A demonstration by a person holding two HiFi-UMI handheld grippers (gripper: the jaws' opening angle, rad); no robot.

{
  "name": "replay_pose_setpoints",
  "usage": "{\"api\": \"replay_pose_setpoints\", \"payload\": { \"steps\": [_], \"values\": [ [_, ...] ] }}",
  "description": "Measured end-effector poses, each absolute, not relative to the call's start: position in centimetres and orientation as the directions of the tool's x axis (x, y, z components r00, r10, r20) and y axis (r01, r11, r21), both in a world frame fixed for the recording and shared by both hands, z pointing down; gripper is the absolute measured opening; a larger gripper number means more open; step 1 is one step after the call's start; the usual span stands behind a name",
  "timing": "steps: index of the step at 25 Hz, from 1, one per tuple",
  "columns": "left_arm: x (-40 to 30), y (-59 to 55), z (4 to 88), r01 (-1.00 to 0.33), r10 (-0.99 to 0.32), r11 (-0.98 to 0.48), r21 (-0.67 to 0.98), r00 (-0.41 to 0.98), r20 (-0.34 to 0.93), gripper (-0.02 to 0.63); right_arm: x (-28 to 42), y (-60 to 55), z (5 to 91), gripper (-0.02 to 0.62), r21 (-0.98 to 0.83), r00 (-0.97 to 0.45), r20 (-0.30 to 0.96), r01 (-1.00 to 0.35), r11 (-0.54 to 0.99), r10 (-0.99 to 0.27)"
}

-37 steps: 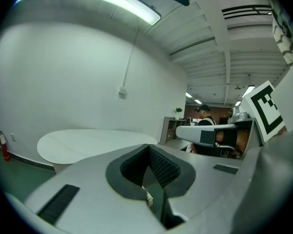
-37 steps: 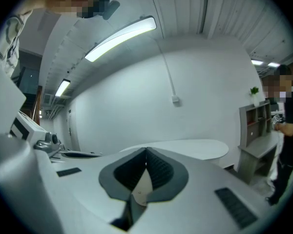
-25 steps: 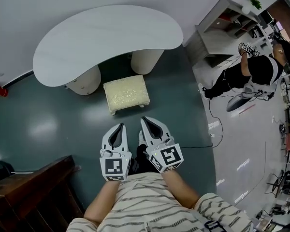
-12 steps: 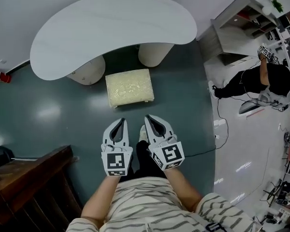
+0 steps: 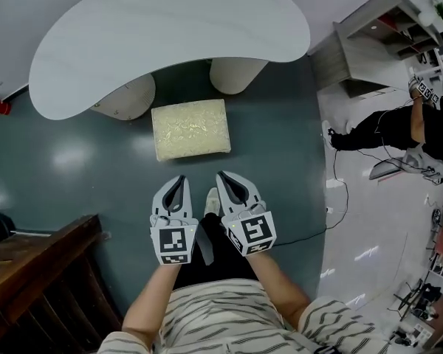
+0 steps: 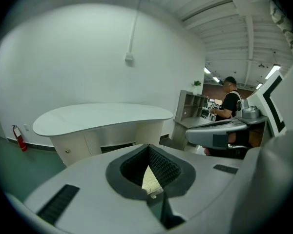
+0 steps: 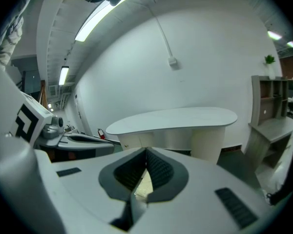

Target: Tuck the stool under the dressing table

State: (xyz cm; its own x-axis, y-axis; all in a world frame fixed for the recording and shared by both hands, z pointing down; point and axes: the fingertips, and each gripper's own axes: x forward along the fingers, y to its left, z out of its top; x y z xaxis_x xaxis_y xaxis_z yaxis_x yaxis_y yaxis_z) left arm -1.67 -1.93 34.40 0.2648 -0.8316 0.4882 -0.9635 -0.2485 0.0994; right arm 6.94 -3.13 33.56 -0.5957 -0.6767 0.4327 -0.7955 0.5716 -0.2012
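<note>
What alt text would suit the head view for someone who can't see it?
A pale stool stands on the teal floor in front of a white curved dressing table. Nearer, the left claw and right claw are shut, holding nothing.

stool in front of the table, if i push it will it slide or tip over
The stool has a broad rectangular top and seems low, so it probably won't tip. The floor is glossy and shows reflections, so the stool would likely slide easily. Its cream top looks padded and may give slightly under a push.
</note>
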Motion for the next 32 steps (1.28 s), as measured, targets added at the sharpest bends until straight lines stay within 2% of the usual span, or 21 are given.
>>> {"api": "replay_pose_setpoints", "payload": {
  "steps": [5,15,32],
  "values": [
    [-1.0,-2.6,36.9,-0.968,-0.828,-0.231,0.099,0.249,0.502,0.006,7.3,-3.9,36.5,0.012,-0.206,-0.601,0.461,-0.788,0.581,-0.652],
    [-2.5,-2.6,47.6,-0.971,-0.784,-0.182,0.157,0.239,0.573,0.006,7.0,-5.3,46.3,0.012,-0.206,-0.531,0.538,-0.836,0.509,-0.654],
    [-4.4,-3.9,62.6,-0.978,-0.71,-0.14,0.152,0.206,0.674,0.006,5.4,-6.2,61.8,0.012,-0.224,-0.494,0.61,-0.857,0.463,-0.619]
  ]
}}
